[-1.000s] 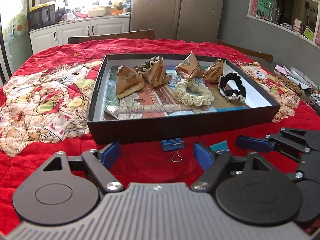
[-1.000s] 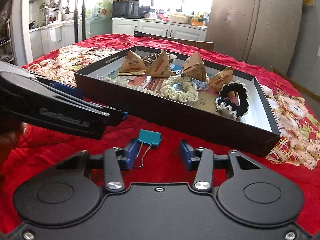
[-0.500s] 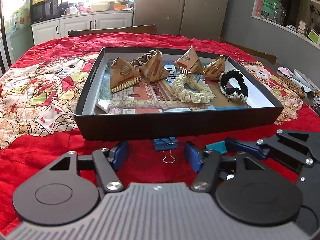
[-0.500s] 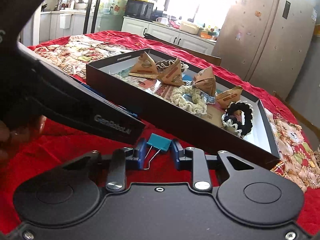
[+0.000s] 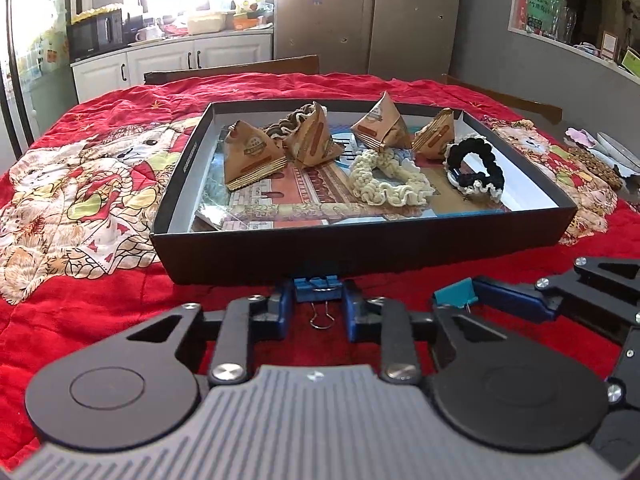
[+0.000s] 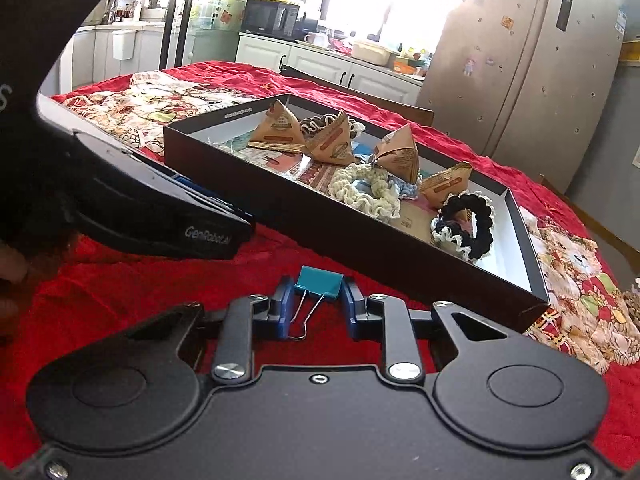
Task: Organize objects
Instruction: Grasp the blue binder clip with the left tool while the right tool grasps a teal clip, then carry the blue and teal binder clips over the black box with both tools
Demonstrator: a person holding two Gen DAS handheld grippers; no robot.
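Both grippers have just closed, the left gripper [image 5: 316,304] on a blue clip [image 5: 316,285], the right gripper [image 6: 315,302] on a teal clip [image 6: 319,281], beside the box [image 5: 360,246], apparently ready for lifting in.

Both tools narrowed since earlier: left tool [image 5: 316,307] around blue clip [image 5: 317,289]; right tool [image 6: 314,307] around teal clip [image 6: 319,282]

Background inventory, placed relative to the refrigerator [image 6: 520,60]:
- Refrigerator: tall, steel-grey, small magnets on its doors.
- White cabinets [image 5: 168,62]: to its left, under a counter.
- Microwave [image 6: 272,20]: black, on that counter, farther left.
- Cream container [image 5: 206,22]: on the counter, between microwave and refrigerator.
- Wooden chair back [image 5: 232,70]: in front of the cabinets.
- Wall niche [image 5: 568,4]: to its right, holding glasses and cards.
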